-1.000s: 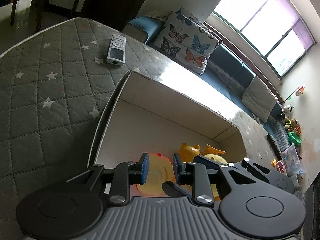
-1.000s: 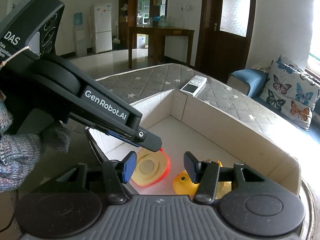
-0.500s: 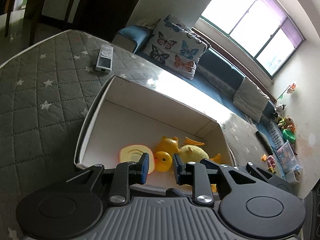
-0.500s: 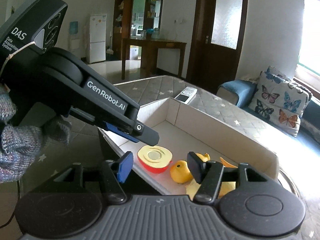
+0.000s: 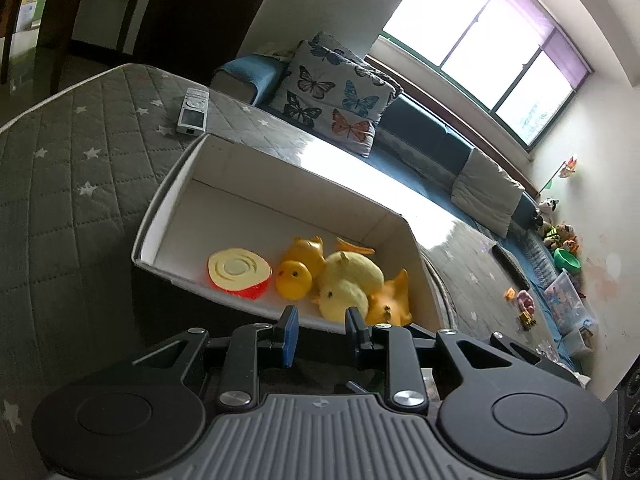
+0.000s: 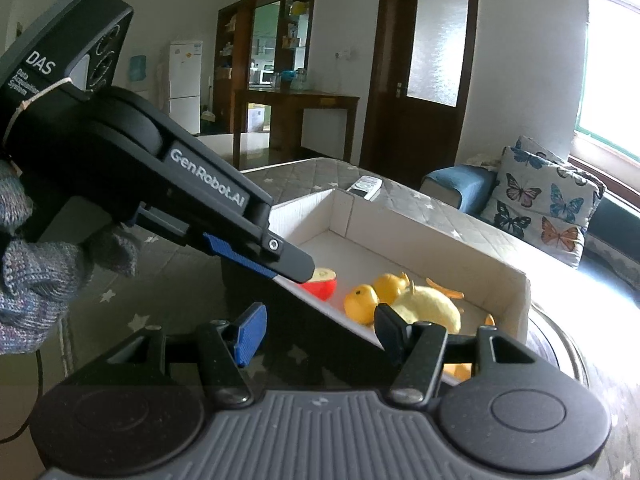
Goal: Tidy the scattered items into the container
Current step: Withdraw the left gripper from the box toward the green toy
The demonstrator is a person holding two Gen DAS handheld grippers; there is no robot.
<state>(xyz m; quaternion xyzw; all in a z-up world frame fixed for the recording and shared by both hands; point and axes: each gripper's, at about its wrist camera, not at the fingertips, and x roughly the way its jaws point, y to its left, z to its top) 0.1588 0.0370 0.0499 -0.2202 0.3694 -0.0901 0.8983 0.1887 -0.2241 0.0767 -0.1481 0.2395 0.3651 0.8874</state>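
Observation:
A white cardboard box (image 5: 168, 200) lies on the grey starred mattress (image 5: 72, 184). Inside it are a red and yellow apple half (image 5: 238, 270), a yellow rubber duck (image 5: 294, 278), a pale yellow toy (image 5: 352, 276) and an orange toy (image 5: 394, 300). My left gripper (image 5: 320, 332) hovers just outside the box's near wall, shut, with nothing between its pads. My right gripper (image 6: 316, 332) stands open and empty in front of the same wall (image 6: 344, 320). In the right wrist view the left gripper (image 6: 296, 268) reaches in from the left, its tip over the apple half (image 6: 324, 284).
A white remote control (image 5: 193, 111) rests on the mattress beyond the box's far corner. A butterfly pillow (image 5: 336, 96) and a blue sofa lie behind. A gloved hand (image 6: 36, 280) holds the left gripper. Small toys sit on the floor (image 5: 524, 308) at the right.
Both grippers have drawn back out of the box and risen slightly, so the near wall and all the toys now show. The right jaws have widened.

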